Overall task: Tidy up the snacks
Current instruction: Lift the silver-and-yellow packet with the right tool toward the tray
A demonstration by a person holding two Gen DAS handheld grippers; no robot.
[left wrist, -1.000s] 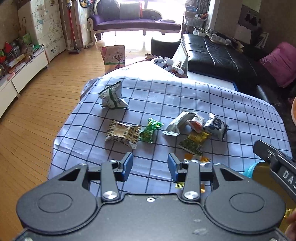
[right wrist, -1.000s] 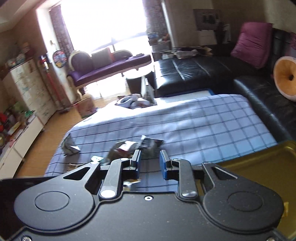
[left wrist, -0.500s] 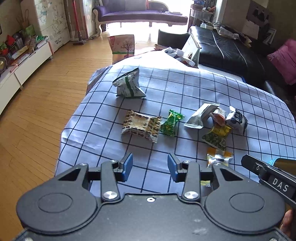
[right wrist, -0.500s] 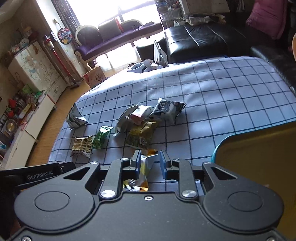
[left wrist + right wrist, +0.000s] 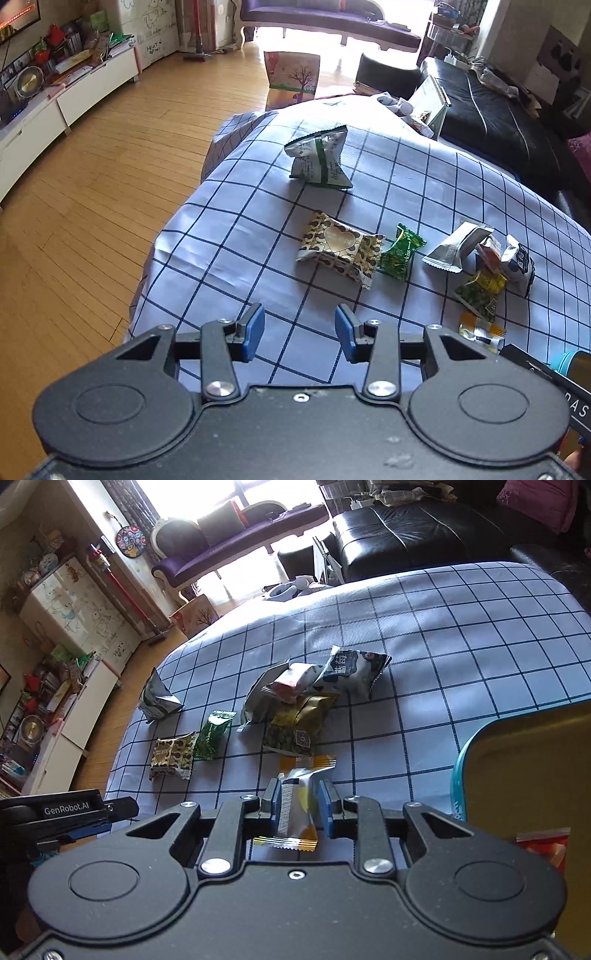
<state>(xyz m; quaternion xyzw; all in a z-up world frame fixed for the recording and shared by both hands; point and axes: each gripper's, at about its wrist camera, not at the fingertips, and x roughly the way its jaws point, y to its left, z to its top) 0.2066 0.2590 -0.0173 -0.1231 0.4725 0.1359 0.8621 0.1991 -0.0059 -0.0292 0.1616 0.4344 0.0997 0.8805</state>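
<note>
Several snack packets lie on a blue checked cloth point(image 5: 240, 236): a white-green bag point(image 5: 319, 158), a brown heart-print packet point(image 5: 340, 247), a small green packet point(image 5: 400, 253), and a pile of silver, dark and yellow packets point(image 5: 306, 698). My left gripper point(image 5: 299, 334) is open and empty, just short of the heart-print packet. My right gripper point(image 5: 298, 805) has its pads on both sides of a silver-and-orange packet point(image 5: 295, 805) lying on the cloth. A teal-rimmed yellow tray point(image 5: 517, 775) is at the right.
A red packet point(image 5: 543, 849) lies in the tray. The cloth's left edge drops to a wooden floor point(image 5: 92, 184). A black sofa point(image 5: 424, 531) stands behind the table. The left gripper's body point(image 5: 66, 812) shows in the right wrist view.
Both grippers moved forward and down toward the snacks. The right gripper came over the silver-and-orange packet, which now sits between its pads.
</note>
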